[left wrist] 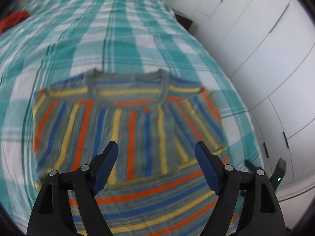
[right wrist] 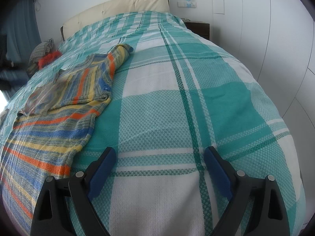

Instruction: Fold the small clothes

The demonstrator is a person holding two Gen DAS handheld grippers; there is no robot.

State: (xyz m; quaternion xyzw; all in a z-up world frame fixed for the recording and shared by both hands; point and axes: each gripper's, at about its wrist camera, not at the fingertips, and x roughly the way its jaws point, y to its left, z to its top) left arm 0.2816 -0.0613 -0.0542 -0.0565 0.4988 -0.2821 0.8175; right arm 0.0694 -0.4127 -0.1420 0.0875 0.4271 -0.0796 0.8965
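A striped sweater in grey, blue, yellow and orange lies flat on the bed, neck hole at the far side. Both sleeves lie folded in across its chest. My left gripper hovers over the sweater's lower half, open, with nothing between its fingers; this view is blurred. In the right wrist view the same sweater lies at the left, one folded sleeve reaching toward the headboard. My right gripper stands open over bare bedspread, to the right of the sweater's hem, holding nothing.
The bed carries a teal and white checked bedspread. A red cloth and a grey patterned bundle lie at the far left. A cream headboard, a dark nightstand and white cupboard doors border the bed.
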